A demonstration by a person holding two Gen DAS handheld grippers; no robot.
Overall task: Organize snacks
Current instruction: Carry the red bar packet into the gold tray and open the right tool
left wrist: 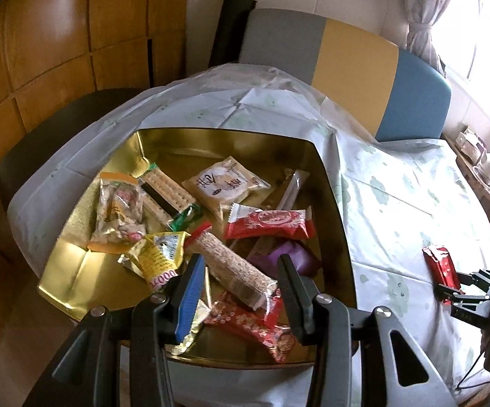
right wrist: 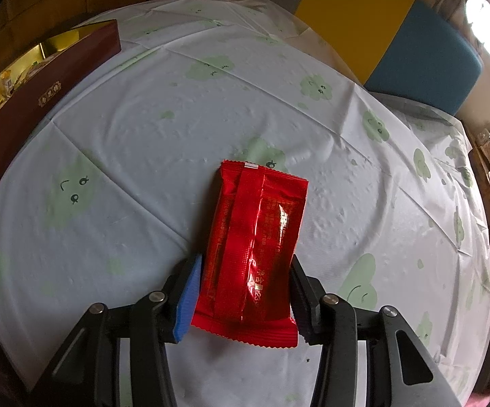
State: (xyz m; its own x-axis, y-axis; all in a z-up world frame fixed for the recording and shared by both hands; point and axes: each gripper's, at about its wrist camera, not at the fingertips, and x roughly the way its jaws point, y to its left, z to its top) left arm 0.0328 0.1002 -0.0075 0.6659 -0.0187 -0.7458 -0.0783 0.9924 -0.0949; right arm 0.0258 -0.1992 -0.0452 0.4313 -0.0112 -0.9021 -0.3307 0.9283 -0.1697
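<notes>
A gold-lined tin box (left wrist: pixel 329 176) holds several wrapped snacks: a long grain bar (left wrist: pixel 231 268), a red packet (left wrist: pixel 272 224), a purple packet (left wrist: pixel 292 254), a yellow packet (left wrist: pixel 157 254) and a cracker pack (left wrist: pixel 167 190). My left gripper (left wrist: pixel 241 261) hovers open over the box, the grain bar lying below between its fingers. In the right wrist view a shiny red snack packet (right wrist: pixel 255 237) lies lengthwise on the tablecloth. My right gripper (right wrist: pixel 245 261) is shut on its near half, pads against both long edges. The left wrist view shows that packet (left wrist: pixel 440 264) and the right gripper (left wrist: pixel 448 291) at the far right.
The round table wears a pale cloth with green cloud prints (right wrist: pixel 177 118). The box's dark red outer wall (right wrist: pixel 41 91) stands at the left of the right wrist view. A grey, yellow and blue chair back (left wrist: pixel 353 61) is behind the table. A cluttered shelf (left wrist: pixel 478 166) runs under the window.
</notes>
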